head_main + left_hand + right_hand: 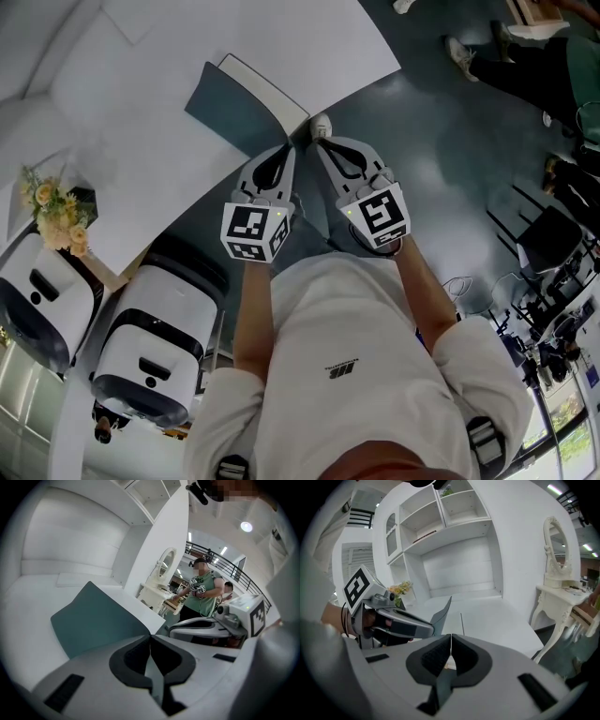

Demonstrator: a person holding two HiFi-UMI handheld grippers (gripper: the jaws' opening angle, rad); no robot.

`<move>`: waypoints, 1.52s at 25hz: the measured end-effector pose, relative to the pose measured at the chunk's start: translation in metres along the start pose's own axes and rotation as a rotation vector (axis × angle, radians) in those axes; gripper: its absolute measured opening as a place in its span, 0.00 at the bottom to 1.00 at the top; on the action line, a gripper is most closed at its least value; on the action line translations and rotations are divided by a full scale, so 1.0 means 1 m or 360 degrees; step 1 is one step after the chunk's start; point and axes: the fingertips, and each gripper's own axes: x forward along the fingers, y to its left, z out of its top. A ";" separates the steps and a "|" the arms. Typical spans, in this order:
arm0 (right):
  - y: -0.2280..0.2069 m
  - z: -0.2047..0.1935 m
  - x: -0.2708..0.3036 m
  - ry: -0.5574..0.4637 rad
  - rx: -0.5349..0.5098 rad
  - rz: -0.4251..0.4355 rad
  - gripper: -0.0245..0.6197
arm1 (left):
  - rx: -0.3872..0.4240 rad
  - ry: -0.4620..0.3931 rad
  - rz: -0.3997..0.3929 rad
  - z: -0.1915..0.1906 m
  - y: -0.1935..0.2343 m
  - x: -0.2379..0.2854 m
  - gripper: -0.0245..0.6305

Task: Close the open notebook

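Notebook (246,105) lies open on the counter (281,37), teal cover flat. Left gripper (285,150) and right gripper (320,128) sit at its near corner, jaws pressed together, probably poised to push it shut.

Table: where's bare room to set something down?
Bare: the wide table top beyond the notebook, and the strip between it and the flowers. Crowded: the notebook's near corner, where left gripper and right gripper meet.

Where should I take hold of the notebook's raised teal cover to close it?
Probably pinch the teal cover at its free upper edge, near the closest corner, coming from the left with the left gripper. It stands tilted left of the flat pages, so that edge is exposed.
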 end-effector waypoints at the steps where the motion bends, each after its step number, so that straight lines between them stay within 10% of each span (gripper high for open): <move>1: -0.002 -0.001 0.000 0.0003 0.0004 -0.0001 0.03 | 0.0000 0.0004 0.0001 0.000 0.000 0.003 0.04; 38: -0.042 -0.025 0.006 0.0053 0.0104 0.0031 0.03 | -0.0013 0.0115 0.0062 -0.013 0.009 0.067 0.04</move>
